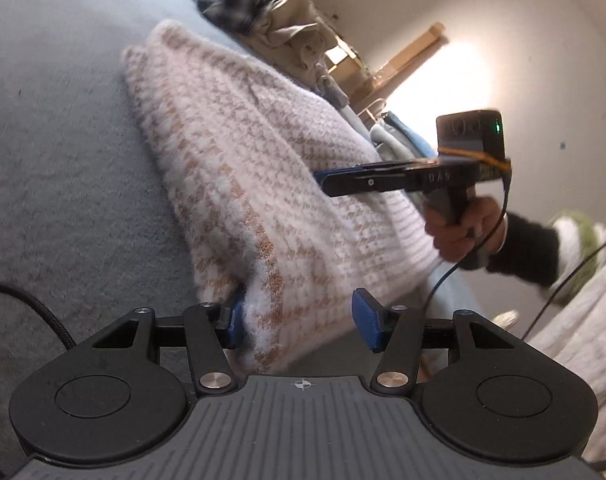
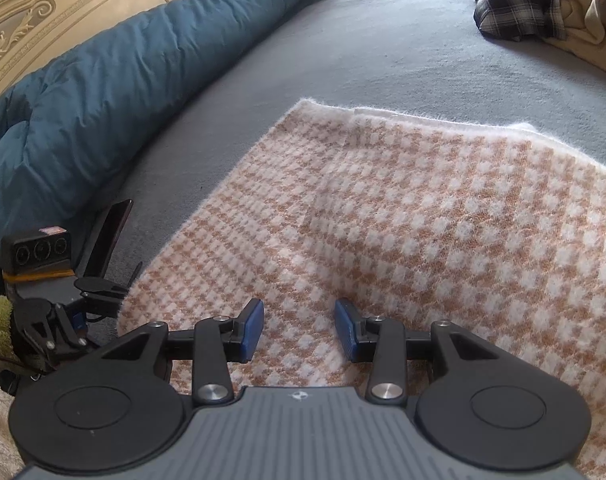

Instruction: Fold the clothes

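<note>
Your left claw point(image 1: 301, 322) sits at the near corner of the fuzzy white-and-tan houndstooth knit sweater point(image 1: 263, 168), its blue pads part-way apart. A fold of the knit fills the gap between them: the left pad touches it, the right pad stands just clear, so it reads as narrow but not clamped. The sweater lies folded on the grey-blue blanket of the bed point(image 1: 63, 140), which spreads to the left of it. In the right wrist view, a rolled teal quilt point(image 2: 103, 80) runs along the bed's far left side, in front of a cream carved headboard point(image 2: 43, 12).

Further right, your right claw point(image 2: 299, 330) hovers over the middle of the sweater (the checks look larger from here), pointing down at the fabric. Its pads are part-way apart with nothing pinched between them; whether the tips touch the knit you cannot tell from either view. In the left wrist view your right hand point(image 1: 463, 232), in a dark sleeve, grips its handle.

At the far right edge of the bed a dark plaid garment point(image 2: 519, 4) is heaped just beside crumpled beige clothing point(image 2: 583, 8).
</note>
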A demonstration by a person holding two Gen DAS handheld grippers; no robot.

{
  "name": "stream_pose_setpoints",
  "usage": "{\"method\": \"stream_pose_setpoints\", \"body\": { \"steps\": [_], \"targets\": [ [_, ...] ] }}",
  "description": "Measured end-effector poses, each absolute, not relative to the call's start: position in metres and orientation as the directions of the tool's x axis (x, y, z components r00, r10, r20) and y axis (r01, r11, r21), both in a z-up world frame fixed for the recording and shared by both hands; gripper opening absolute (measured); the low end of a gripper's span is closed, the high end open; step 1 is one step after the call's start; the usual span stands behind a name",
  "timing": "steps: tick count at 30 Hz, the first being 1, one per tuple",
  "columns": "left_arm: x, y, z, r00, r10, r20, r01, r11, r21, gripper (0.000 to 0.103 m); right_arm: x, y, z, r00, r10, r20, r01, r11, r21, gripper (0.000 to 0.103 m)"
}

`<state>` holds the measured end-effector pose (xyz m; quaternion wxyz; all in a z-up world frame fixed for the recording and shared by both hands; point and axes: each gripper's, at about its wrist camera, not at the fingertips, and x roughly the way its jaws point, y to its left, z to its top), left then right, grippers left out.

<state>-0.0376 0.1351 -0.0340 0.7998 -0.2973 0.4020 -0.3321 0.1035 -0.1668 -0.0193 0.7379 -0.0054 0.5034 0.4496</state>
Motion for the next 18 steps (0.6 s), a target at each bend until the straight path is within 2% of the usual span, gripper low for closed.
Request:
{"method": "stream_pose_setpoints", "body": {
  "steps": [2, 6, 8, 10, 18],
  "targets": [
    [-0.036, 0.135, -0.033, 0.404, -0.803, -0.439, 0.298, 0.569, -0.766, 0.053, 0.105, -0.167, -0.021, 0.087, 0.658, -0.748, -0.671, 0.594, 0.444, 0.042],
    [-0.032, 0.131, -0.037, 0.313, -0.782, -0.539, 0.315, 0.621, -0.718, 0.036, 0.108, -0.168, -0.024, 0.085, 0.656, -0.75, -0.679, 0.589, 0.438, 0.042],
    [-0.027, 0.134, -0.038, 0.297, -0.78, -0.551, 0.295, 0.623, -0.724, 0.031, 0.108, -0.168, -0.024, 0.087, 0.654, -0.752, -0.688, 0.585, 0.429, 0.042],
    [-0.022, 0.14, -0.041, 0.285, -0.779, -0.559, 0.257, 0.624, -0.738, 0.017, 0.107, -0.167, -0.021, 0.091, 0.649, -0.755, -0.696, 0.584, 0.418, 0.042],
    [-0.021, 0.148, -0.05, 0.281, -0.785, -0.552, 0.142, 0.603, -0.785, 0.015, 0.087, -0.169, 0.001, 0.123, 0.665, -0.737, -0.759, 0.541, 0.362, 0.042]
  ]
}}
